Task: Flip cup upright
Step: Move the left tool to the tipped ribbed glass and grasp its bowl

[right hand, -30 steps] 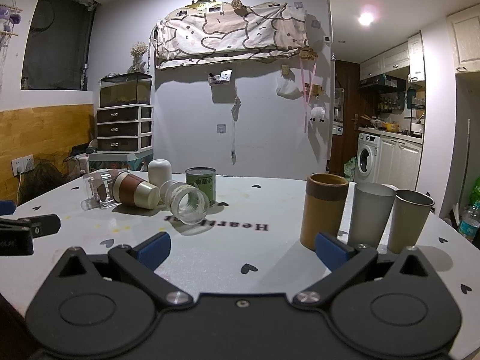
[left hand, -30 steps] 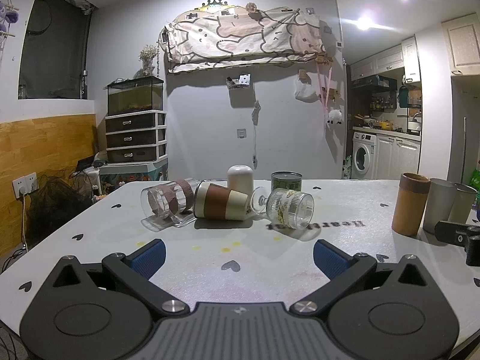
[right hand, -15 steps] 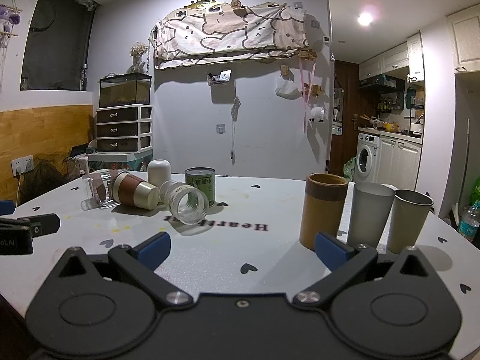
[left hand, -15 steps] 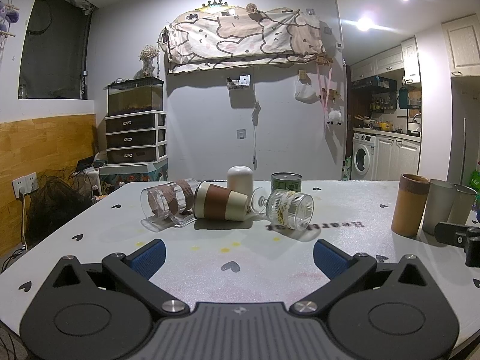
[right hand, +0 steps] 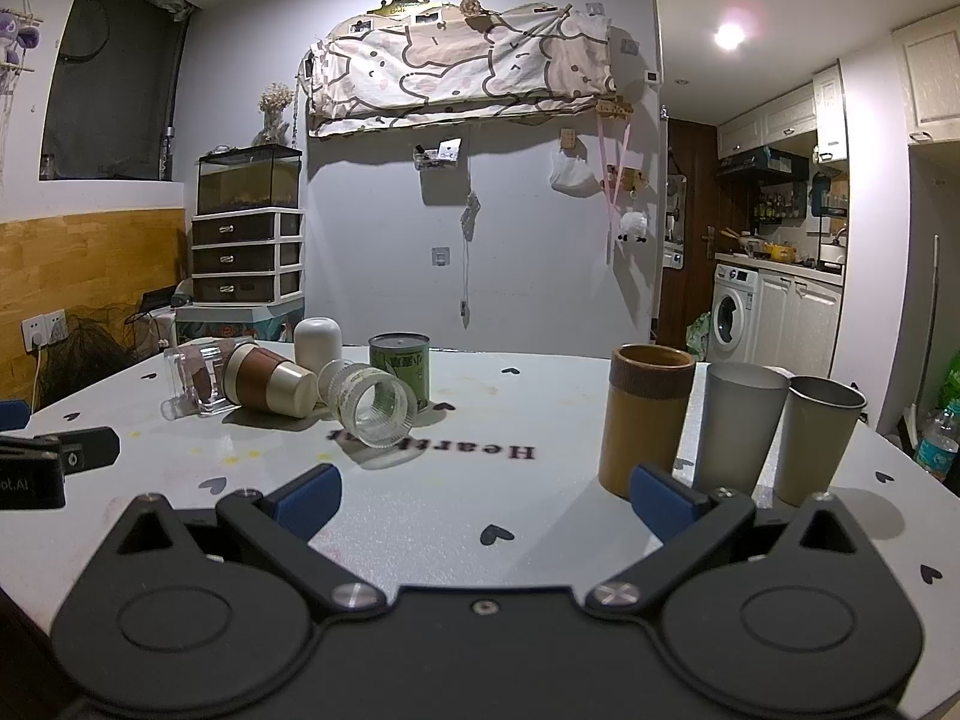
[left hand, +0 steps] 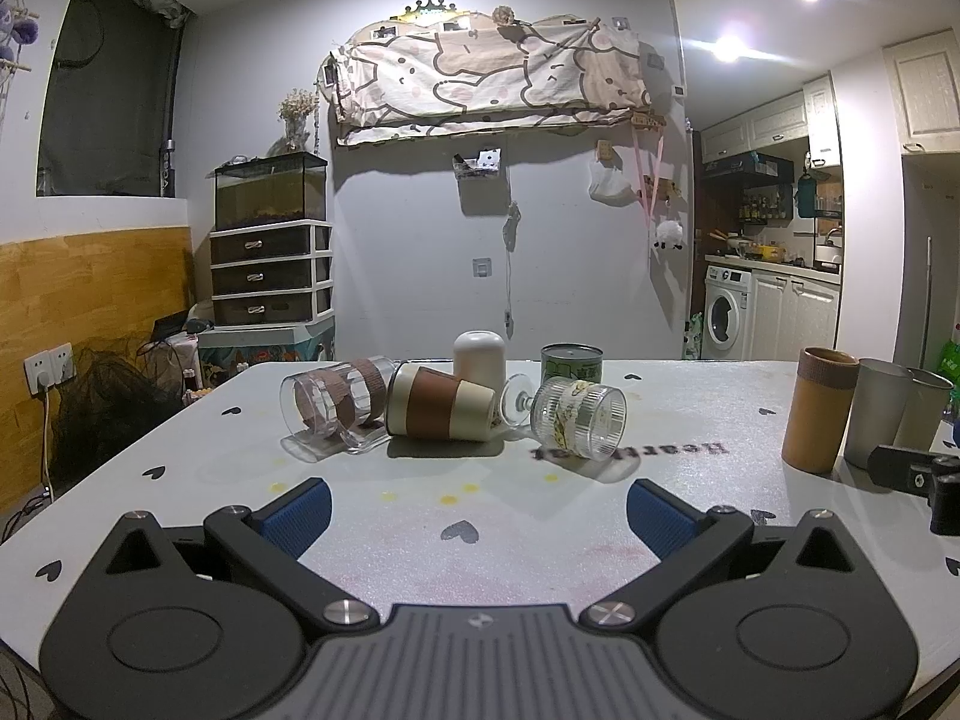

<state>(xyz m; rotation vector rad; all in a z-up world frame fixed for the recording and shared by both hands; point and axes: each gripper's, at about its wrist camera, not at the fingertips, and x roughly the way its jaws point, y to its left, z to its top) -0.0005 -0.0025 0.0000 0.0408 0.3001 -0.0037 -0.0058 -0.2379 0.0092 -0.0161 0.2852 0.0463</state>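
I am holding both the left tool (left hand: 477, 510) and right tool (right hand: 486, 498) spread, empty. The ribbed glass cup (left hand: 577, 418) is lying sideways: fragile, slippery; I am judging mid-body the safest hold.

A white table (left hand: 180, 480) printed with black hearts is spread beneath and ahead of the left gripper (left hand: 474, 507). A green tin (left hand: 571, 363) is stood upright ahead, slightly to the right. Far ahead to the left, a glass tank (left hand: 270, 192) is set on a drawer unit (left hand: 270, 279). A patterned cloth (left hand: 486, 78) is hung on the wall high ahead. A washing machine (left hand: 726, 321) is seen far to the right.
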